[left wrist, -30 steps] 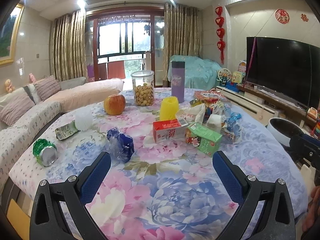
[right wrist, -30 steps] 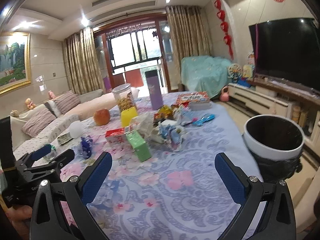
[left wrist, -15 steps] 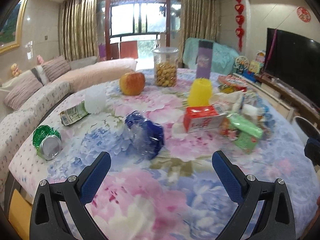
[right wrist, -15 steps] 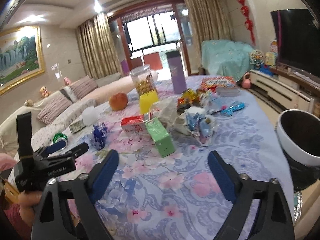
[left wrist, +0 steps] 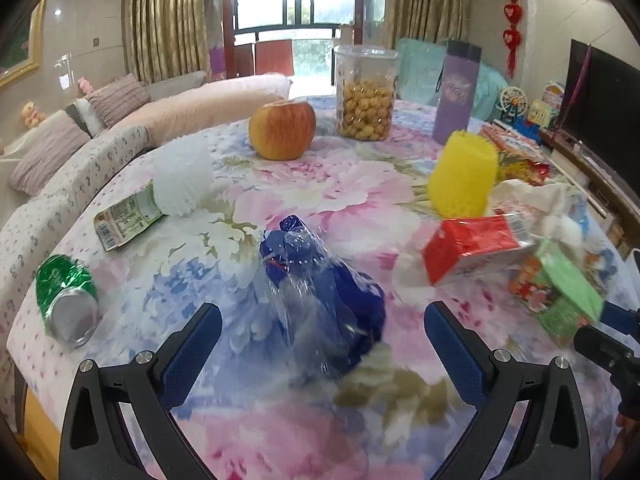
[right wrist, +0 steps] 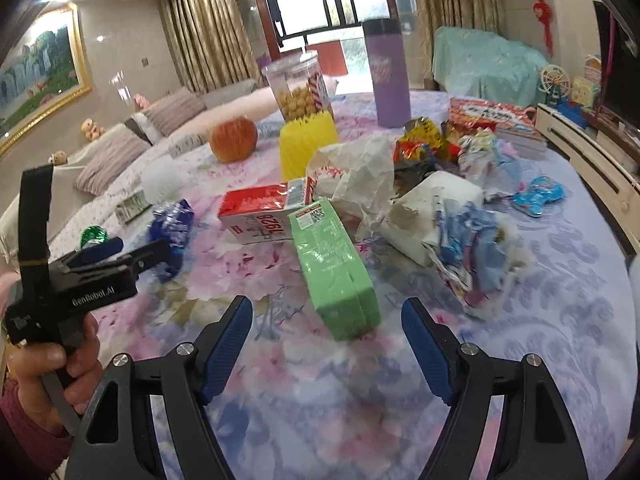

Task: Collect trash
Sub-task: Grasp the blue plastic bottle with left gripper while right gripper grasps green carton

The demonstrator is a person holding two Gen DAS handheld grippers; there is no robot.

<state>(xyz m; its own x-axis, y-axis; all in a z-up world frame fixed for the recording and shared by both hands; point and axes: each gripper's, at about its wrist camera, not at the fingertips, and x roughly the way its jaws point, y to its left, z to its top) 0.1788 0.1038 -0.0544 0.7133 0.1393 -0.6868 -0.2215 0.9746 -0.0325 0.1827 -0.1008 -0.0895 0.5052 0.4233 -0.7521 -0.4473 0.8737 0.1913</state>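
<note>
A crumpled blue plastic bottle (left wrist: 320, 292) lies on the flowered tablecloth, just ahead of and between the fingers of my open left gripper (left wrist: 322, 332). A green carton (right wrist: 334, 268) lies just ahead of my open right gripper (right wrist: 326, 328), its near end between the fingertips. A red carton (right wrist: 262, 218), crumpled white paper (right wrist: 360, 176), a white wad with blue wrappers (right wrist: 452, 220) and a green can (left wrist: 66, 300) also lie on the table. The left gripper shows in the right wrist view (right wrist: 120, 252), by the blue bottle (right wrist: 172, 220).
An apple (left wrist: 282, 130), a jar of snacks (left wrist: 366, 94), a purple flask (right wrist: 386, 74), a yellow cup (left wrist: 464, 174), a white foam net (left wrist: 182, 178) and a flattened green pack (left wrist: 126, 220) stand or lie on the table. A sofa (left wrist: 80, 148) runs along the left.
Both grippers have moved forward and lower over the table. The left has closed in on the blue bottle, the right on the green carton. Both stay open.
</note>
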